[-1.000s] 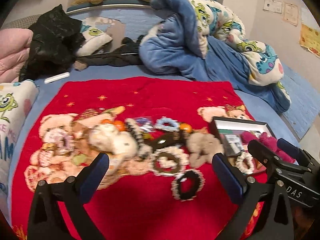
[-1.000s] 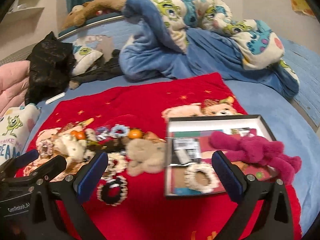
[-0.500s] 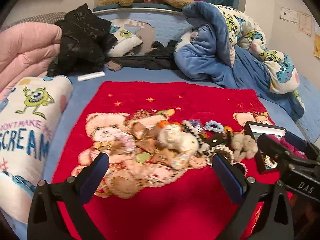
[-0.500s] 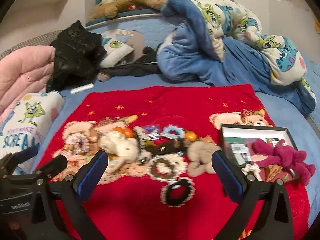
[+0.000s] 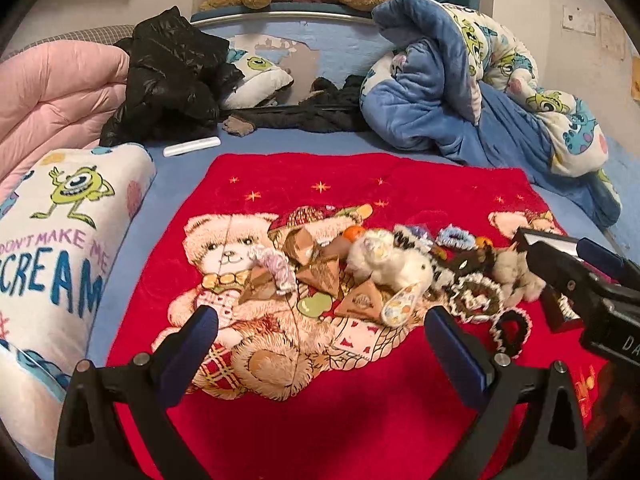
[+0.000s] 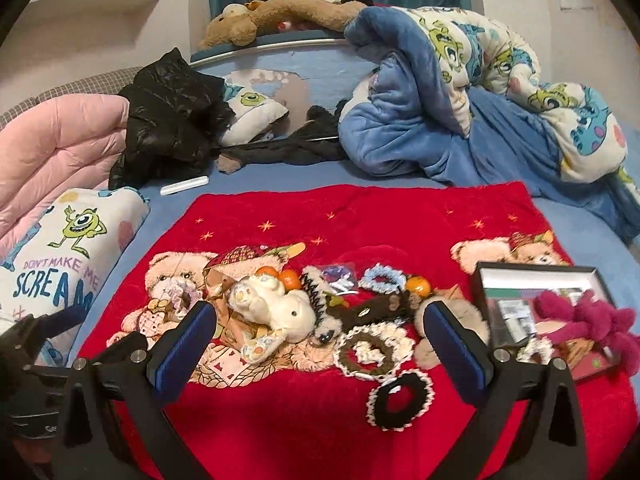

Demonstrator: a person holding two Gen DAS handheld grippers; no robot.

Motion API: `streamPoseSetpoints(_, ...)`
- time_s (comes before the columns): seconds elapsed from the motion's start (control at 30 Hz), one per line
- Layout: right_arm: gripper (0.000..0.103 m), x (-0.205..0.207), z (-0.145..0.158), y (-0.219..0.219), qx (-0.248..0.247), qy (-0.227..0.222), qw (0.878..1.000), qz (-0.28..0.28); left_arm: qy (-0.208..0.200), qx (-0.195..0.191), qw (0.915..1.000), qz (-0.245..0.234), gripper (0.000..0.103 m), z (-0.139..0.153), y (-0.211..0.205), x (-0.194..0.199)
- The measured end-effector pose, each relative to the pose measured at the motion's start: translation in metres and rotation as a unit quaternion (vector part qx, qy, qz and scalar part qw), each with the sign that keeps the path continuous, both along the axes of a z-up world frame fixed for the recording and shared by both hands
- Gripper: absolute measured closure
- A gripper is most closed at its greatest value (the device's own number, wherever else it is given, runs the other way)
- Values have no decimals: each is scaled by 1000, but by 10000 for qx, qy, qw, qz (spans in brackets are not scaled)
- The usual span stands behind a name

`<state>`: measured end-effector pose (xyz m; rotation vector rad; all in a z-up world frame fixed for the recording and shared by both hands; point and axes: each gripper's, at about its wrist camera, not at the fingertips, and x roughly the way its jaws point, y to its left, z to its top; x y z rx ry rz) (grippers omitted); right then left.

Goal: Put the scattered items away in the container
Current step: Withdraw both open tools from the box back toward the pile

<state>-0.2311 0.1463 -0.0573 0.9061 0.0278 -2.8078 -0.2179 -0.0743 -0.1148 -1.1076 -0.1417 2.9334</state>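
Scattered items lie in a row on a red teddy-bear blanket: a white plush toy, small oranges, a black scrunchie, a brown-and-white scrunchie, a blue scrunchie, a beige plush and brown paper triangles. The container, a black-rimmed open box, sits at the right and holds a magenta plush. My left gripper is open and empty, near the blanket's left front. My right gripper is open and empty, in front of the items.
A rolled Monsters blanket and a pink duvet lie at the left. A black jacket and a white stick lie behind the red blanket. A heaped blue quilt fills the back right.
Both grippers have swung left and pulled back. The box has slid toward the right edge of both views. Both stay open and empty.
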Motion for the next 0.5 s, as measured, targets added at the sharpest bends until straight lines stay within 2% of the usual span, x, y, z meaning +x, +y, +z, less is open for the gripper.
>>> streamPoseSetpoints(0.1,0,-2,-22,-1,116,-91,9997,208,25,96,9999,33,0,-18,0,-2)
streamPoseSetpoints(0.2,0,-4,-43,-1,192,-185,9990,349,-39,35,10000,50,0,-31,0,-7)
streamPoseSetpoints(0.5,0,-6,-80,13,-110,-323,9982,488,-269,127,9995,-122,0,-64,-1,-16)
